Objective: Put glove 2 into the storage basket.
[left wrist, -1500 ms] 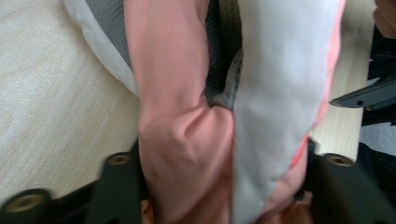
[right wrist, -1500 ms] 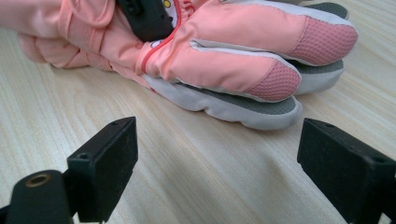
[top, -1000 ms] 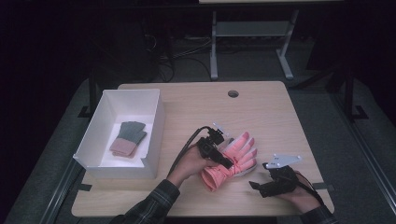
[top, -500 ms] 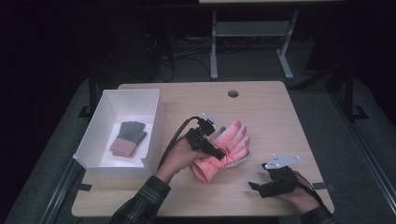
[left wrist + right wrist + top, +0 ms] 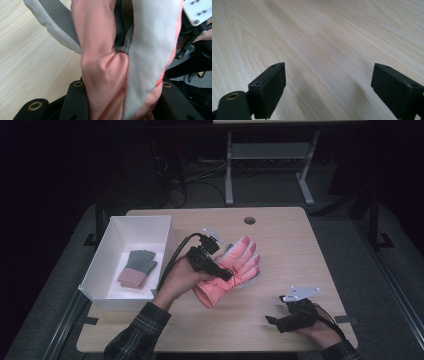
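Left gripper (image 5: 223,273) is clamping its fingers on the soft, floppy pink glove (image 5: 235,270) mid-frame over the counter (image 5: 300,260), gripping bunched fabric by the cuff, while the right gripper (image 5: 274,321) is idling fingers apart.

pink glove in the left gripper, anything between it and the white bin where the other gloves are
Nothing visible. The left gripper is shut on the pink glove, which is lifted just right of the white bin. Between them is bare table and the bin's near wall to clear. Grey and tan gloves lie inside, with free floor around them.
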A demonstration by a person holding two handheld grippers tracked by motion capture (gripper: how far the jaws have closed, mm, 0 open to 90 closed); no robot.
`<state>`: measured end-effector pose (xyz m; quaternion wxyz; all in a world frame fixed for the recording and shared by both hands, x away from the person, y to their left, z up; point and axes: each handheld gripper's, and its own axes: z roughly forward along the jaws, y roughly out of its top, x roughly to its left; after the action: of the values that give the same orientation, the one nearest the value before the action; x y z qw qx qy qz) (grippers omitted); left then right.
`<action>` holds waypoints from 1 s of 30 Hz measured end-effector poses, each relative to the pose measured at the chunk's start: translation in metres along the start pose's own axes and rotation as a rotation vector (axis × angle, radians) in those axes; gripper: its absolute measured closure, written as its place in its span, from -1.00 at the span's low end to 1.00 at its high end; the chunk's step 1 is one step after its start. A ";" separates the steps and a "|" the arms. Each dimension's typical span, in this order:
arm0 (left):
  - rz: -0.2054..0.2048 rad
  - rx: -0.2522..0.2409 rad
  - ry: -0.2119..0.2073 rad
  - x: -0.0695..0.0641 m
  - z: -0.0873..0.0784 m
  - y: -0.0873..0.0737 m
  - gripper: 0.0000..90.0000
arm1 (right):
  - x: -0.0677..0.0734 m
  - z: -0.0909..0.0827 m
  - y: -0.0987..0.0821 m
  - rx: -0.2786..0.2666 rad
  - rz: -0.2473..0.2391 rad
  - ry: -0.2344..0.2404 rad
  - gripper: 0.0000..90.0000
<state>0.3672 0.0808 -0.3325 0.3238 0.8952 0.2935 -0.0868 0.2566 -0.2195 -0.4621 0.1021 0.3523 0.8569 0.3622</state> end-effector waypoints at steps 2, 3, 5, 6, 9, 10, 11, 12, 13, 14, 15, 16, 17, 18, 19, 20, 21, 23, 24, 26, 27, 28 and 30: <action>0.003 -0.005 0.012 0.000 -0.007 0.001 0.35 | 0.000 0.000 0.000 0.002 -0.002 0.001 -0.73; 0.008 -0.003 0.015 0.001 -0.010 0.002 0.35 | 0.000 0.000 0.000 0.001 -0.002 0.001 -0.73; 0.006 -0.010 0.026 0.001 -0.017 0.003 0.35 | 0.000 0.000 0.000 0.001 -0.004 0.001 -0.73; 0.007 -0.013 0.032 0.001 -0.021 0.003 0.35 | 0.000 0.000 0.000 -0.001 -0.003 0.001 -0.73; 0.002 -0.022 0.045 0.001 -0.031 0.005 0.35 | 0.000 0.000 -0.001 0.001 -0.005 -0.001 -0.73; 0.005 -0.024 0.050 0.002 -0.034 0.005 0.35 | 0.000 0.001 -0.001 -0.005 -0.003 -0.002 -0.73; 0.004 -0.027 0.055 0.002 -0.038 0.005 0.35 | 0.000 0.000 -0.001 -0.006 0.000 -0.002 -0.73; -0.001 -0.040 0.064 0.003 -0.046 0.006 0.35 | 0.001 0.000 -0.001 -0.009 0.002 -0.002 -0.73; -0.001 -0.040 0.064 0.003 -0.046 0.006 0.35 | 0.001 0.000 -0.001 -0.009 0.002 -0.002 -0.73; -0.001 -0.044 0.068 0.004 -0.050 0.006 0.35 | 0.000 0.001 0.000 -0.012 0.002 0.000 -0.73; -0.005 -0.049 0.070 0.004 -0.055 0.005 0.35 | 0.000 0.001 0.000 -0.015 -0.002 -0.002 -0.73; -0.003 -0.053 0.074 0.005 -0.059 0.005 0.35 | 0.000 0.001 -0.001 -0.015 -0.003 -0.003 -0.73; -0.004 -0.060 0.083 0.005 -0.063 0.005 0.35 | 0.000 0.001 -0.001 -0.013 -0.005 -0.004 -0.73; -0.003 -0.065 0.093 0.006 -0.068 0.005 0.35 | 0.000 0.001 -0.001 -0.011 -0.001 -0.004 -0.73; -0.008 -0.072 0.098 0.006 -0.072 0.004 0.35 | 0.000 0.002 -0.001 -0.011 -0.001 -0.005 -0.73; -0.011 -0.079 0.102 0.007 -0.077 0.003 0.35 | 0.000 0.002 -0.001 -0.010 -0.002 -0.005 -0.73; -0.014 -0.082 0.104 0.008 -0.081 0.003 0.35 | 0.000 0.002 -0.001 -0.009 0.001 -0.005 -0.73; -0.021 -0.092 0.116 0.011 -0.090 0.001 0.35 | 0.000 0.002 -0.001 -0.012 -0.002 -0.008 -0.73; -0.021 -0.096 0.122 0.012 -0.095 0.000 0.35 | 0.000 0.002 -0.001 -0.012 -0.002 -0.009 -0.73; -0.030 -0.110 0.135 0.014 -0.104 -0.003 0.35 | 0.000 0.002 -0.001 -0.010 -0.001 -0.008 -0.73; -0.035 -0.116 0.142 0.016 -0.109 -0.004 0.35 | 0.000 0.003 -0.001 -0.012 0.003 -0.009 -0.73; -0.039 -0.123 0.148 0.017 -0.113 -0.006 0.35 | 0.000 0.003 -0.001 -0.010 0.002 -0.010 -0.73; -0.059 -0.141 0.158 0.021 -0.121 -0.010 0.35 | -0.001 0.003 -0.002 -0.009 0.000 -0.010 -0.73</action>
<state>0.3744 0.1736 -0.2510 0.3590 0.8654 0.3495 -0.0047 0.2575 -0.2191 -0.4653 0.1080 0.3537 0.8547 0.3643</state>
